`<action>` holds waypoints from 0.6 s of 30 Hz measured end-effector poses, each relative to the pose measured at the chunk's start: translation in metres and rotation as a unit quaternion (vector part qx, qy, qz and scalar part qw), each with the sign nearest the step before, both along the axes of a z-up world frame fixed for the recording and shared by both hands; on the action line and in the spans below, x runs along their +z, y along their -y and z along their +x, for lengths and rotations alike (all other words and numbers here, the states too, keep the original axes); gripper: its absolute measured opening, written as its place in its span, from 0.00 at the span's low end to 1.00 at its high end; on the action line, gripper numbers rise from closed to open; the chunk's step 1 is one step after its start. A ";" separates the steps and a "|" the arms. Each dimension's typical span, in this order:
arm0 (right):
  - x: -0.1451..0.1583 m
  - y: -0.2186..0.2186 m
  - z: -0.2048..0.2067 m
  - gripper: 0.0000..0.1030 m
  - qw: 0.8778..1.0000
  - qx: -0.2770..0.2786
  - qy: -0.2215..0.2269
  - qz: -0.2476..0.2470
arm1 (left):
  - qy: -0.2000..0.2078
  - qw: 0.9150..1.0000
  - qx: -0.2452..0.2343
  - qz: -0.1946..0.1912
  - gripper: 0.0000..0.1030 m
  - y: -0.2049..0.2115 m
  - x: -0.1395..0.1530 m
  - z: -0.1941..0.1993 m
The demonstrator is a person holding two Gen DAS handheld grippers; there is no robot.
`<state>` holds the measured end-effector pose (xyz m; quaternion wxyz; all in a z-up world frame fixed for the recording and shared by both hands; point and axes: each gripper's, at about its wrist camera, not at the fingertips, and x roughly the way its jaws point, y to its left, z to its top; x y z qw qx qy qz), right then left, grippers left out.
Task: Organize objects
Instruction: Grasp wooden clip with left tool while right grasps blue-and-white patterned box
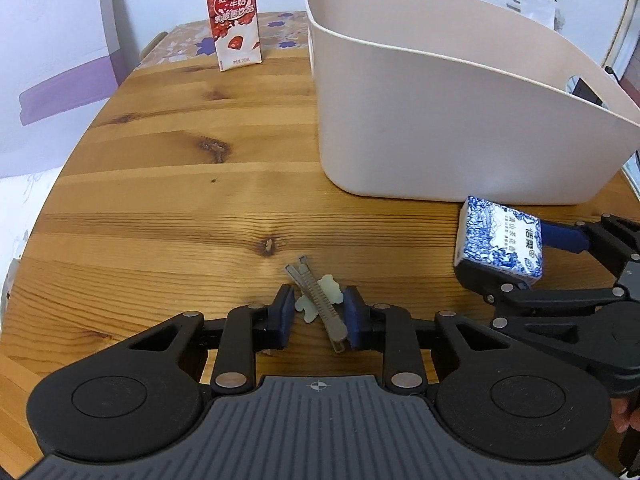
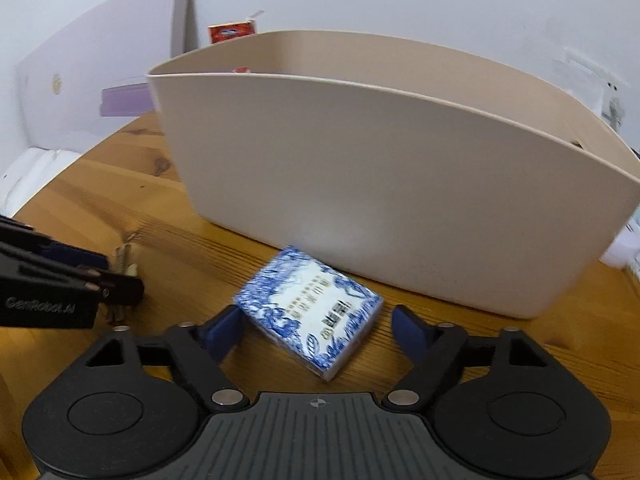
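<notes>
A grey hair clip with a pale bear shape (image 1: 320,300) lies on the wooden table (image 1: 168,184) between the pads of my left gripper (image 1: 318,312); the pads sit close against its sides. A blue-and-white tissue pack (image 2: 310,310) lies on the table in front of the beige bin (image 2: 380,184). My right gripper (image 2: 316,330) is open around the pack, with the left pad touching it and the right pad apart. The pack also shows in the left wrist view (image 1: 500,242), as does the bin (image 1: 440,120).
A red milk carton (image 1: 234,20) stands upright at the table's far edge, left of the bin; its top shows behind the bin in the right wrist view (image 2: 232,32). A white wall lies behind. The table's left edge curves close by.
</notes>
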<state>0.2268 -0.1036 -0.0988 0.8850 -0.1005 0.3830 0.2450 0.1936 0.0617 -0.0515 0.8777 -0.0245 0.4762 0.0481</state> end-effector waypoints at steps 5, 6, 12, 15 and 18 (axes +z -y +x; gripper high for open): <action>0.003 0.001 -0.004 0.59 1.000 0.010 -0.003 0.005 | 0.005 1.000 0.004 -0.001 0.23 -0.001 0.000 -0.002; 0.003 0.003 -0.006 0.56 1.000 0.011 -0.005 0.010 | 0.007 1.000 0.004 0.000 0.22 0.000 0.001 -0.003; 0.007 0.016 -0.015 0.49 0.999 0.013 -0.015 0.025 | 0.011 1.000 -0.001 -0.002 0.14 0.003 0.006 -0.010; 0.007 0.017 -0.021 0.48 1.000 0.015 -0.014 0.024 | 0.013 1.000 0.004 -0.005 0.14 0.003 0.006 -0.013; 0.009 0.021 -0.028 0.47 0.999 0.017 -0.013 0.026 | 0.016 1.000 0.005 -0.010 0.10 0.002 0.007 -0.017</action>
